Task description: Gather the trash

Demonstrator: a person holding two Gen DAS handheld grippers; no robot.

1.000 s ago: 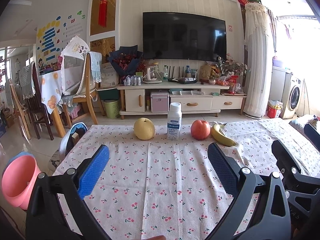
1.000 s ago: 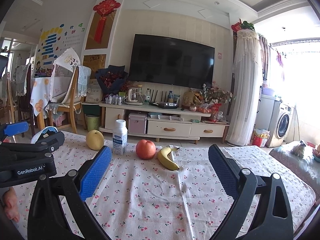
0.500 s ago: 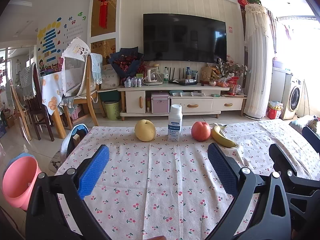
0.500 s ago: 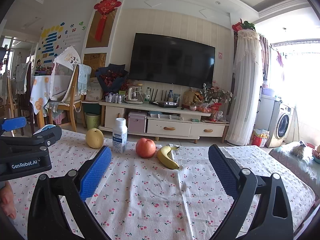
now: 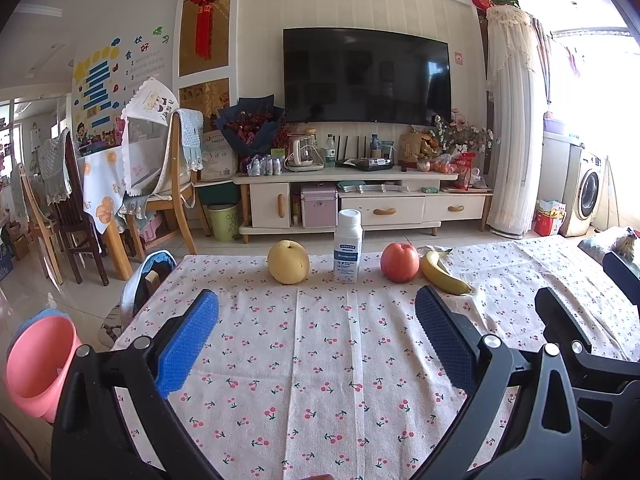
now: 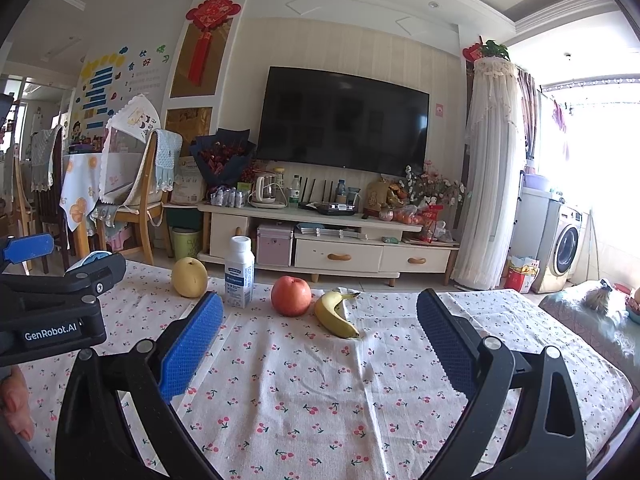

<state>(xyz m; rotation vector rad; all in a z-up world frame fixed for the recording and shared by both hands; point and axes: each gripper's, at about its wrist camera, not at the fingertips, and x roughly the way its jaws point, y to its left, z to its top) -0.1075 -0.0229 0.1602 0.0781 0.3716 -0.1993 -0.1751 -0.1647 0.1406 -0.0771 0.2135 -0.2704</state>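
A white plastic bottle [image 5: 348, 248] [image 6: 239, 273] stands upright at the far edge of the cherry-print tablecloth [image 5: 332, 344] [image 6: 320, 376]. A yellow pear [image 5: 288, 262] [image 6: 189, 277] lies left of it; a red apple [image 5: 399, 262] [image 6: 291, 295] and a banana [image 5: 442, 274] [image 6: 334, 316] lie right of it. My left gripper [image 5: 316, 334] is open over the near cloth, well short of the row. My right gripper [image 6: 320, 334] is open too, beside the left one. Both hold nothing.
A pink bin [image 5: 38, 364] sits off the table's left edge, low down. A child seat [image 5: 148, 280] stands at the far left corner. Beyond the table are chairs [image 5: 168, 184], a green wastebasket [image 5: 225, 222] and a TV cabinet [image 5: 360, 200]. A hand [image 6: 16, 404] shows at the left.
Both grippers have drawn back and tilted up slightly, so the row of fruit and bottle sits a little lower in view. Jaws stay open.
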